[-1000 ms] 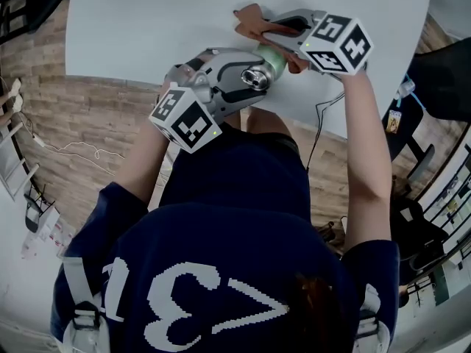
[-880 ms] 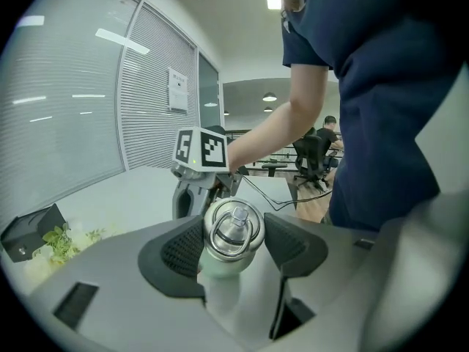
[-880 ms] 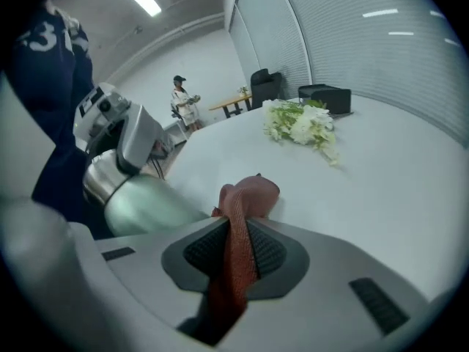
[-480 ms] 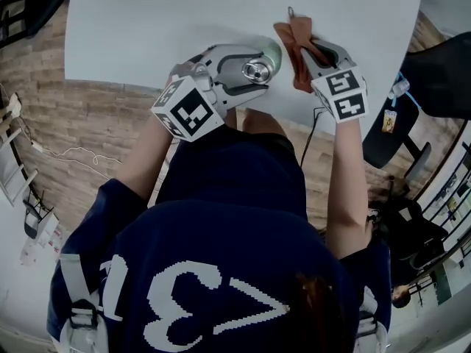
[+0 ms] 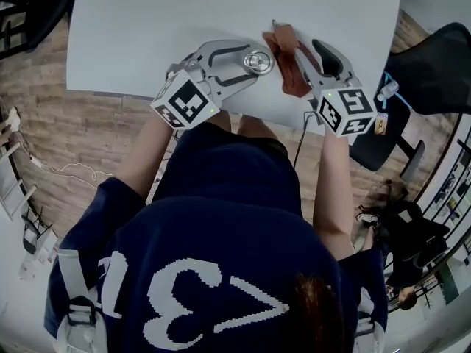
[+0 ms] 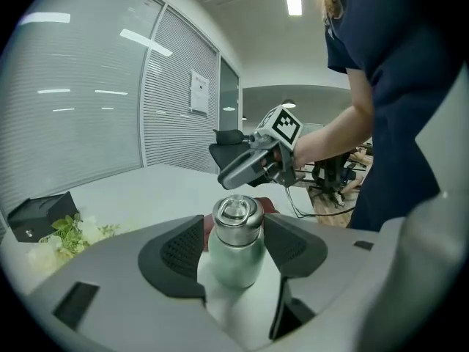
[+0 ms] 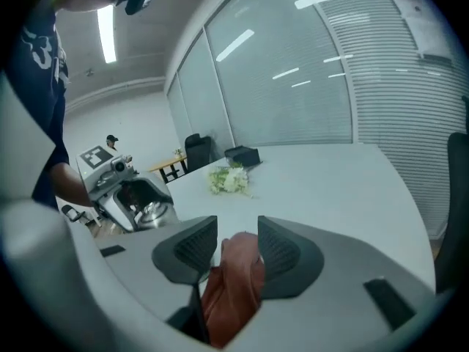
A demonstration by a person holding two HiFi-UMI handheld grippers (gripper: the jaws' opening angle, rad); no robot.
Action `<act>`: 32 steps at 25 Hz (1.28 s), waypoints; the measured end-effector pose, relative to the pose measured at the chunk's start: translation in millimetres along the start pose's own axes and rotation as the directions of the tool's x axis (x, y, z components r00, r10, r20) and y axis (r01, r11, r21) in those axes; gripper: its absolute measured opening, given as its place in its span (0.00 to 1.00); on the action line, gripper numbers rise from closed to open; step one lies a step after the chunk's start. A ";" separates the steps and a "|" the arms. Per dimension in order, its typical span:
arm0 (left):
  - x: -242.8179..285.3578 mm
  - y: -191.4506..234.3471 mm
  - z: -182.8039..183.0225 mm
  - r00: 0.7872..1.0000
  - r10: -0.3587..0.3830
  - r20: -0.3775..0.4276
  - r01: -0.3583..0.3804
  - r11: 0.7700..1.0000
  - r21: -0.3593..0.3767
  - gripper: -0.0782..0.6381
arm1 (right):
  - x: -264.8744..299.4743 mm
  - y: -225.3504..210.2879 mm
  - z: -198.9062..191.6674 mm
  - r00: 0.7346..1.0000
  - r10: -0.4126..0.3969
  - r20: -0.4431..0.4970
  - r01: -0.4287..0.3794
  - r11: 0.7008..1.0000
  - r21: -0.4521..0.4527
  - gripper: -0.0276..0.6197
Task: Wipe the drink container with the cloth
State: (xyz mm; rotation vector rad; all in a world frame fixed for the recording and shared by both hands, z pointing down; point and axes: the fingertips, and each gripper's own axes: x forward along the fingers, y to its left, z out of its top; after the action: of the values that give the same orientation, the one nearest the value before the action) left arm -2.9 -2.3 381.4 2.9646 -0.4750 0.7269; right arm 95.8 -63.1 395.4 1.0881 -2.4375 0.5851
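Left gripper (image 5: 249,63): fingers (image 6: 179,249) clamped on the mint-green, steel-capped bottle (image 6: 236,244), which stands upright at the near edge of the worktop (image 5: 132,28). Right gripper (image 7: 238,244): fingers (image 7: 282,251) have just been opening and now stand slack around the rust-brown cloth (image 7: 233,284) between them, just beside the bottle.

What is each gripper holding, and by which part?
The left gripper clamps the bottle just below its cap. The jaws of the right gripper have just been opening; the cloth sits loose between them.
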 end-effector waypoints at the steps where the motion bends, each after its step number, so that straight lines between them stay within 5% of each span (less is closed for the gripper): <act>1: -2.7 -0.5 2.1 1.000 -0.004 0.007 0.004 1.000 0.001 0.47 | -5.4 -1.2 12.6 0.999 -0.026 0.041 0.026 1.000 -0.005 0.33; 7: -33.2 21.5 37.0 0.981 0.054 0.186 -0.032 0.992 -0.123 0.46 | -42.3 -6.1 82.4 0.943 -0.166 0.289 0.180 0.984 -0.021 0.14; 10: -57.0 47.3 61.3 0.957 0.184 0.226 -0.155 0.978 -0.141 0.27 | -59.5 -2.1 112.2 0.904 -0.191 0.383 0.217 0.976 -0.025 0.10; 14: -82.4 72.4 95.6 0.900 0.344 0.268 -0.327 0.939 -0.110 0.15 | -78.8 6.9 144.0 0.860 -0.204 0.467 0.239 0.971 -0.017 0.09; 21: -106.6 95.8 140.2 0.811 0.465 0.355 -0.428 0.885 -0.183 0.14 | -104.5 15.2 181.6 0.815 -0.209 0.541 0.265 0.964 -0.028 0.08; 32: -116.5 96.9 152.2 0.781 0.488 0.391 -0.446 0.873 -0.198 0.14 | -120.6 25.9 204.4 0.791 -0.201 0.577 0.302 0.950 -0.082 0.08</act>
State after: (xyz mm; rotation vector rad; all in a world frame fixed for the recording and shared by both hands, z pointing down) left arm -63.2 -80.2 190.6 2.9202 -1.2725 0.0323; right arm 110.9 -82.6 157.9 1.6647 -2.6742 -0.0589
